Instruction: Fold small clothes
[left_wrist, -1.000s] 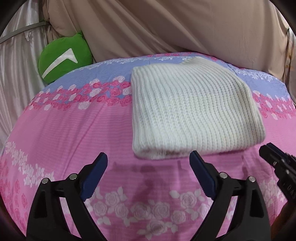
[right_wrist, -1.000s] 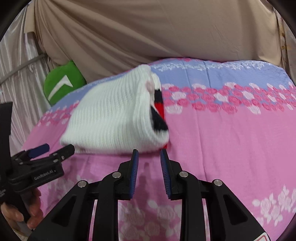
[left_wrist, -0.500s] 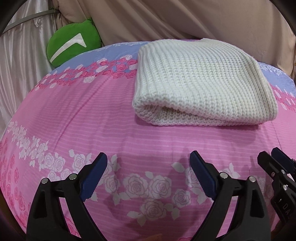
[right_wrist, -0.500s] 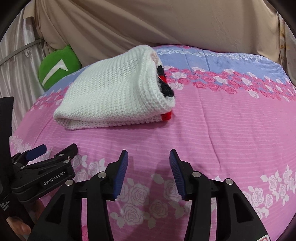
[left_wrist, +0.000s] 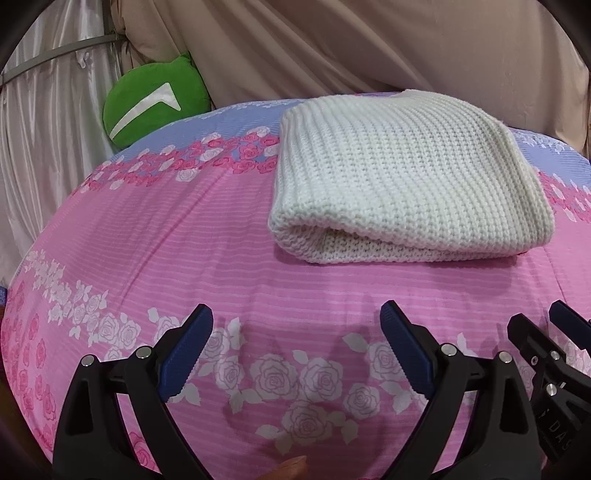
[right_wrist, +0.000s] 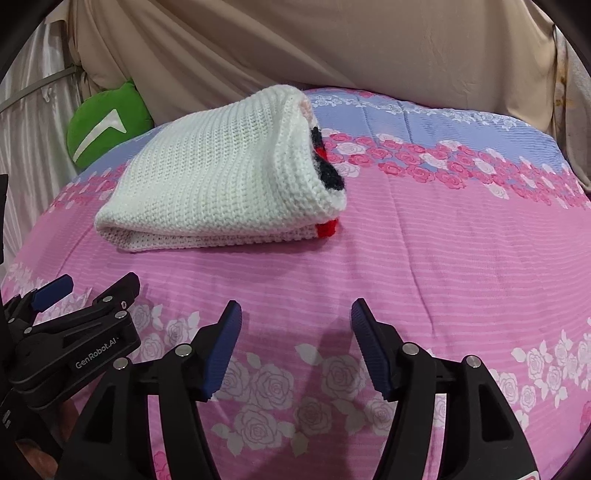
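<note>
Garment: the folded cream-white ribbed knit sweater (left_wrist: 406, 177) lay flat on the bed, towards its far side, doubled over on itself; I saw its rounded fold edge facing my 2 grippers.
Garment, open end: in the right wrist view the sweater's (right_wrist: 221, 177) right end showed black and red knit patches (right_wrist: 327, 173) tucked between the layers, with a red corner at the bottom edge touching the cover.
Support: the pink quilted bed cover printed with white and pink roses (left_wrist: 184, 240) carried the sweater; a lilac band ran across its far part.
Left gripper: my black left gripper with blue ribbed pads (left_wrist: 295, 345) hovered over the near rose border, its jaws spread wide with only the cover between them, well apart from the sweater.
Right gripper: my black right gripper with blue ribbed pads (right_wrist: 295, 345) hung beside the left one, its jaws opening and nothing between them; it touched no part of the garment.
Mutual position: each gripper appeared at the edge of the other's view, the left one (right_wrist: 74, 332) low on the left of the right wrist view.
Background: a round green plush cushion with a white chevron mark (left_wrist: 155, 99) sat at the far left edge of the bed, against beige draped cloth (left_wrist: 369, 48).
</note>
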